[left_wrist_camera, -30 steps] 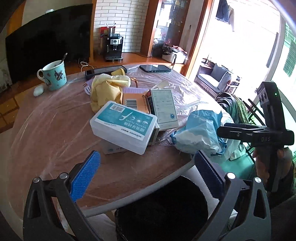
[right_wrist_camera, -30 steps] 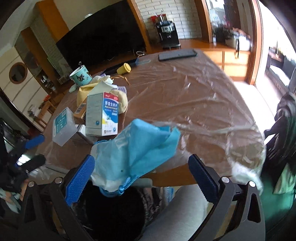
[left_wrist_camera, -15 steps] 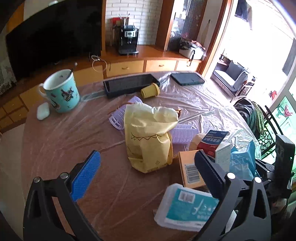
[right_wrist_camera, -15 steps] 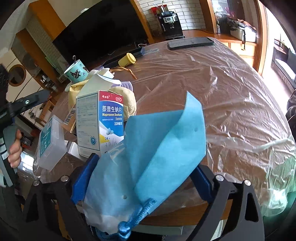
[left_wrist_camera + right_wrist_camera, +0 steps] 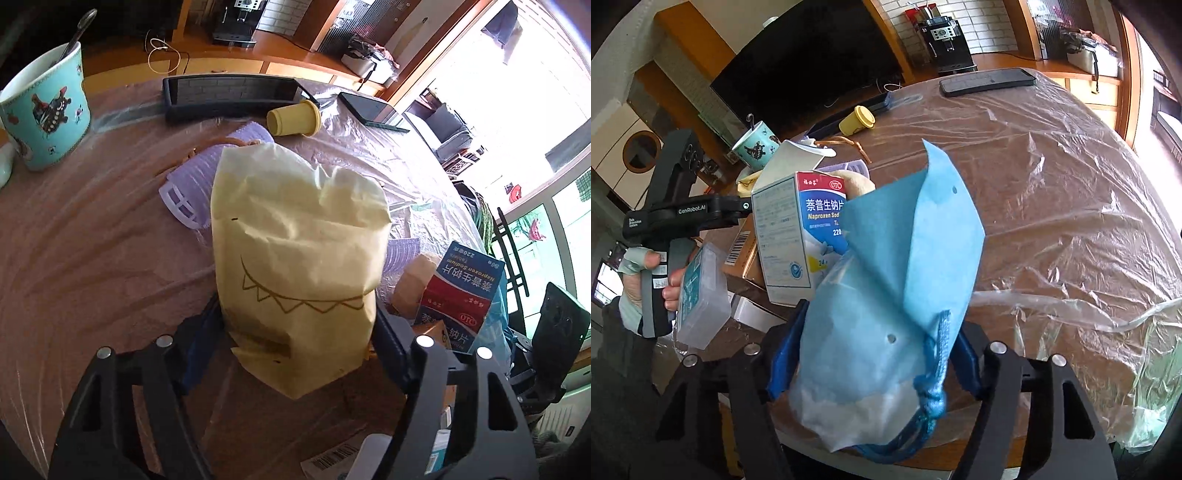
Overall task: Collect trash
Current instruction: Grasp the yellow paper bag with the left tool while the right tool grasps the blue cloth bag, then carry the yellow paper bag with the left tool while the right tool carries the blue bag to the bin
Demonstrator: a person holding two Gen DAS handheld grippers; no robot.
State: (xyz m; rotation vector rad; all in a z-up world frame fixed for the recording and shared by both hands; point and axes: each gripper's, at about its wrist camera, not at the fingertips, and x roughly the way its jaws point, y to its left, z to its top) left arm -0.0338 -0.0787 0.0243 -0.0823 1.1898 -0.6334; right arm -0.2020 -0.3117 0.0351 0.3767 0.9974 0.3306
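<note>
Closing left gripper (image 5: 295, 332) jaws flank crumpled yellow paper bag (image 5: 299, 258); right gripper (image 5: 871, 354) closes round soft blue drawstring pouch (image 5: 886, 314). Both probably light, crushable; grip low.

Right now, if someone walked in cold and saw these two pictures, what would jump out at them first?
Two bags fill the views: a yellow paper bag with a zigzag smile stands between the closing left gripper jaws, and a blue drawstring bag sits between the closing right gripper jaws at the table's near edge. Beside them stands a naproxen medicine box, and a teal mug with a spoon waits at the far left.
</note>
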